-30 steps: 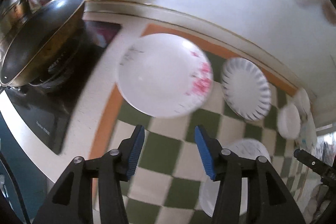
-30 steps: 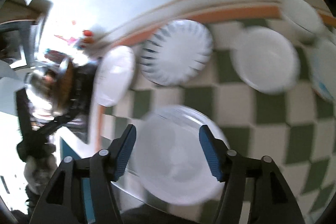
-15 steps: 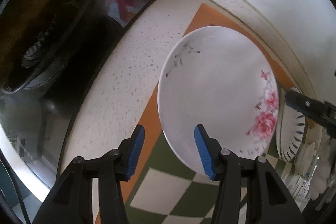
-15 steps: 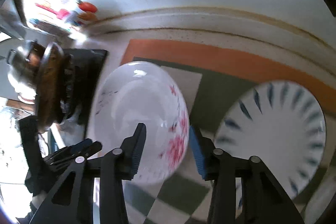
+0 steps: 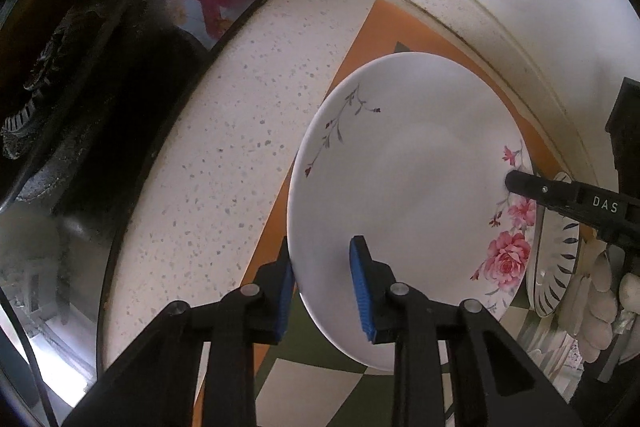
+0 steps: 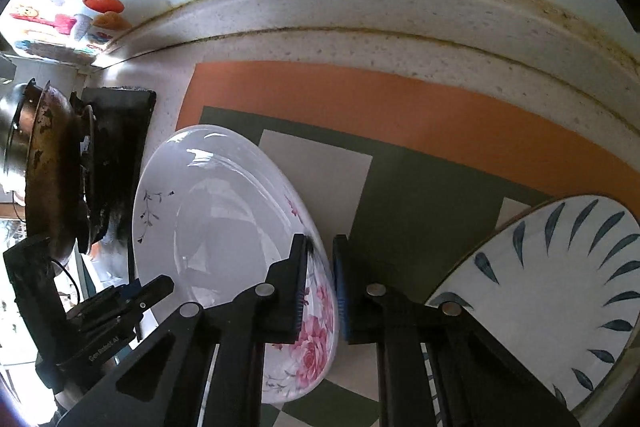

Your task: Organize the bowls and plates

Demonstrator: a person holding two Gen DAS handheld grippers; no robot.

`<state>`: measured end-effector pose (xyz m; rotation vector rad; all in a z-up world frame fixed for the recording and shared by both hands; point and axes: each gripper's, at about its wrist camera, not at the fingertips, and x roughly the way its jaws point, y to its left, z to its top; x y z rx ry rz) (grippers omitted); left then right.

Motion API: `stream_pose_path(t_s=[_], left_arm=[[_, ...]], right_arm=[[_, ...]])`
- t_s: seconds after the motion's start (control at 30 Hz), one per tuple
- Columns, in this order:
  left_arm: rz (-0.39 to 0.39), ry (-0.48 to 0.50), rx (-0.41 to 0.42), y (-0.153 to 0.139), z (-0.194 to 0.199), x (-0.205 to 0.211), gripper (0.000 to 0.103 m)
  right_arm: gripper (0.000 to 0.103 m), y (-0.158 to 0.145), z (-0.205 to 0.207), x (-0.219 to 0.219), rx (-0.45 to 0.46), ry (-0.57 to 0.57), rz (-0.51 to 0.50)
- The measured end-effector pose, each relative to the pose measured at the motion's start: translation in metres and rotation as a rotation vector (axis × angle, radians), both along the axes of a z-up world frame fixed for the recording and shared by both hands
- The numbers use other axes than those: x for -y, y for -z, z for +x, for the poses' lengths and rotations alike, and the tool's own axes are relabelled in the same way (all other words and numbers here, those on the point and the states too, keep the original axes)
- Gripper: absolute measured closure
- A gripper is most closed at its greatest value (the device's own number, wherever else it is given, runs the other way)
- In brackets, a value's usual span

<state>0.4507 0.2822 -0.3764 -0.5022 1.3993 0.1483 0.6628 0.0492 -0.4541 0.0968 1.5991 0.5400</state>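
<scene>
A large white plate with pink roses (image 5: 412, 187) lies on the checked mat. My left gripper (image 5: 322, 283) straddles its near-left rim, one blue pad under the edge and one on top. My right gripper (image 6: 320, 283) straddles the opposite rim by the roses (image 6: 316, 351), pads close on both sides; its black finger shows in the left wrist view (image 5: 560, 193). The plate (image 6: 224, 219) looks tilted in the right wrist view. A white plate with blue leaf marks (image 6: 560, 291) sits to its right, also edge-on in the left wrist view (image 5: 556, 263).
A black stove with a dark wok (image 5: 60, 75) stands left of the plate, also in the right wrist view (image 6: 52, 167). The green, white and orange mat (image 6: 400, 115) lies on a speckled counter (image 5: 208, 155) against a white wall. More white dishes (image 5: 600, 291) lie far right.
Both grippers have come in from over the mat onto the rose plate and narrowed around opposite rims. The plate fills more of both views.
</scene>
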Motion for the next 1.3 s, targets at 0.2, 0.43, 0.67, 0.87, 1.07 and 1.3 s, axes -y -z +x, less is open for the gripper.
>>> stream_pose_path(t_s=[0.2,0.43,0.67,0.87,1.07,1.3], left_arm=[[0.020,0.018,0.019,-0.011,-0.004,0.005,0.079],[0.041,0.059,0.066,-0.044,-0.018,0.028,0.079],[0.025,0.132,0.088,-0.072,-0.041,0.070,0.079],[0.007,0.224,0.097,-0.082,-0.065,0.118,0.079],[-0.018,0.302,0.072,-0.072,-0.086,0.165,0.079],[0.045,0.411,0.034,-0.054,-0.097,0.213,0.079]], right_arm=[[0.089,-0.014,-0.011,0.010,0.017,0.004,0.018],[0.089,-0.046,-0.036,0.034,0.066,0.025,0.051],[0.089,-0.085,-0.079,0.094,0.123,0.083,0.076],[0.089,-0.101,-0.137,0.159,0.128,0.188,0.114],[0.089,-0.094,-0.196,0.216,0.115,0.284,0.091],[0.089,-0.061,-0.246,0.263,0.044,0.383,0.107]])
